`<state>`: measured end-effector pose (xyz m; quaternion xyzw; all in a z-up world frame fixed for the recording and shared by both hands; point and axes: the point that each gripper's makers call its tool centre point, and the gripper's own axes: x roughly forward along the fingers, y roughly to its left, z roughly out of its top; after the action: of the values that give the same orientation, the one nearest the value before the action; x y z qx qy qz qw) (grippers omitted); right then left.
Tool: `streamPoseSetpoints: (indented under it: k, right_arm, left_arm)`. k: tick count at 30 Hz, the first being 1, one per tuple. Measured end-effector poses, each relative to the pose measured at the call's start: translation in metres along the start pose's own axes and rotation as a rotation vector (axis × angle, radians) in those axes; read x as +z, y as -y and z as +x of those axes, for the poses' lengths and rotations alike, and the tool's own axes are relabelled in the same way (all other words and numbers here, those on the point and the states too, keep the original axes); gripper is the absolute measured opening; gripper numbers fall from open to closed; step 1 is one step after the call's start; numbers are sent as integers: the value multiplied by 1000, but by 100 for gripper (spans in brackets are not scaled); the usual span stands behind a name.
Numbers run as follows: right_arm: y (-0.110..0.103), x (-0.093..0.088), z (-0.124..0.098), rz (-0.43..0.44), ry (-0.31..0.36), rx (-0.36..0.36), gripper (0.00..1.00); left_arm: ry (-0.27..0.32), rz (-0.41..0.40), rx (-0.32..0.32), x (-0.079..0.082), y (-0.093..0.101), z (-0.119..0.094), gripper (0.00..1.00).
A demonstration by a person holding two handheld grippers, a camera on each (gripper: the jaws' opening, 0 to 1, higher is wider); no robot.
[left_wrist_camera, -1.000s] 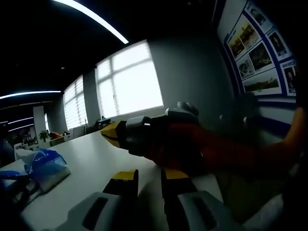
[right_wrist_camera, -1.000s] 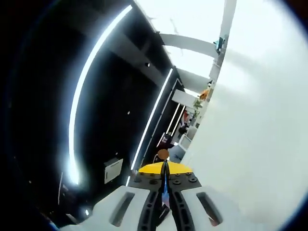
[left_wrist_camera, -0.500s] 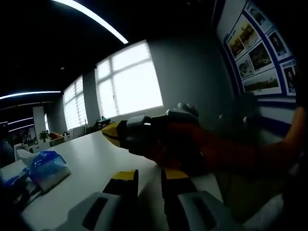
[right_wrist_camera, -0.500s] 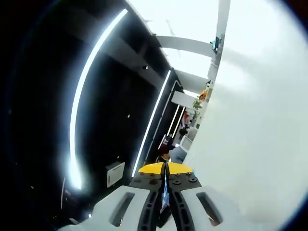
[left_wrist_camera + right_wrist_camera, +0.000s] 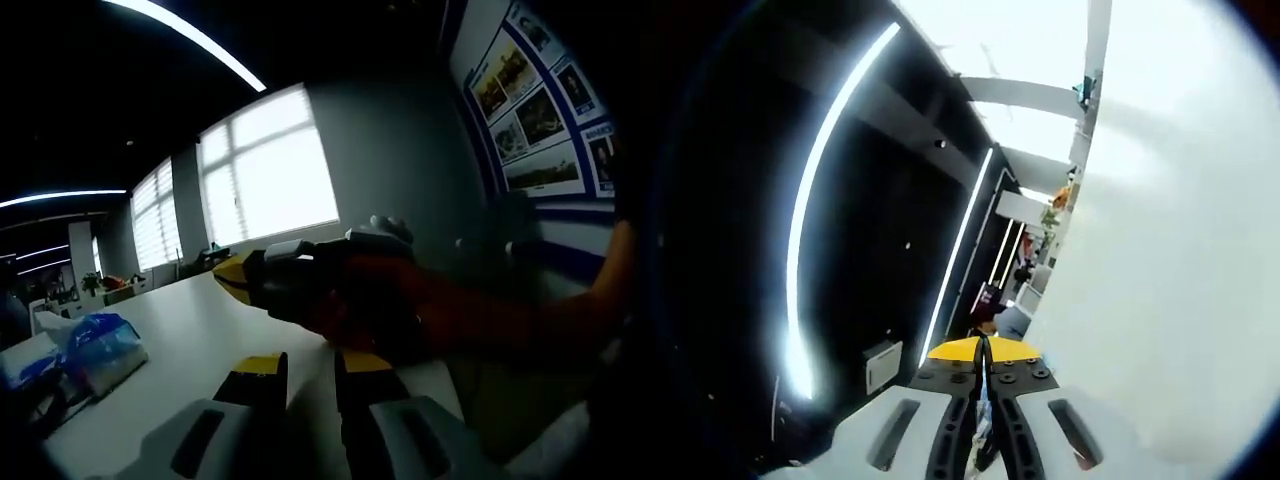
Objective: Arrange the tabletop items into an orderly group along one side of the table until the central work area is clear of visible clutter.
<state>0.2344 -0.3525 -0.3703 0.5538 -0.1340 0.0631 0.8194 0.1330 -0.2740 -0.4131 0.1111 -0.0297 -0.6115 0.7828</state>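
Left gripper (image 5: 300,368) is seen low over the white surface (image 5: 200,330), its fingers (image 5: 258,375) held slightly apart with nothing between them. The right gripper (image 5: 255,280) is seen just beyond it, rolled on its side above the surface. In the right gripper view, the right gripper's (image 5: 983,350) fingers are pressed together; a thin dark sliver sits in the seam, and whether anything is clamped cannot be told.

A blue-and-white tissue pack (image 5: 95,345) lies near the surface's edge, well left of the left gripper, beside a pale box (image 5: 25,362) and a dark tangle that cannot be identified.

Since a second ago, neither gripper has been moved appreciably; the items by the tissue pack have been shifted slightly. The middle of the surface is judged largely clear, grouping nearly complete
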Motion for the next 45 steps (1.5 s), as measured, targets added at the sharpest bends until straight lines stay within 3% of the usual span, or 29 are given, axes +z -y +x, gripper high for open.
streamPoseSetpoints:
  k: [28,30,31,33,35,36,38,40,41,43,45]
  right_arm:
    - [1,0,1,15,5,-11,0]
    - [0,-2,1,-5,-4,-9,0]
    - [-5,-8,2,-82,-41,18,0]
    - [-11,-17,1,-149,-75,44,0]
    - [-30,-31,0,-321,-142,143,0]
    - [-33,-32,0,-360,-147,147,0]
    - [-35,-28,3,-490,-123,141,0]
    - [-27,-30,-1,-526,-157,78,0]
    - [-23,-30,-6,-532,-182,46,0]
    - [-20,-28,-16,-574,-228,7,0]
    - [-19,-26,-24,-689,-260,-23,2]
  left_arm:
    - [-1,-5,0,-1,-1,-1,18]
    - [-9,-18,9,-2,-2,-1,22]
    - [-31,-16,33,-3,-8,-1,24]
    - [-49,18,51,-4,-12,-3,24]
    - [-41,25,56,-1,-13,-5,24]
    - [-26,12,59,2,-14,-5,24]
    - [3,3,66,7,-17,-8,24]
    - [18,-8,69,9,-20,-9,25]
    - [17,-51,60,8,-20,-10,27]
    - [-2,-94,62,6,-24,-15,28]
    - [-39,-84,119,1,-36,-25,28]
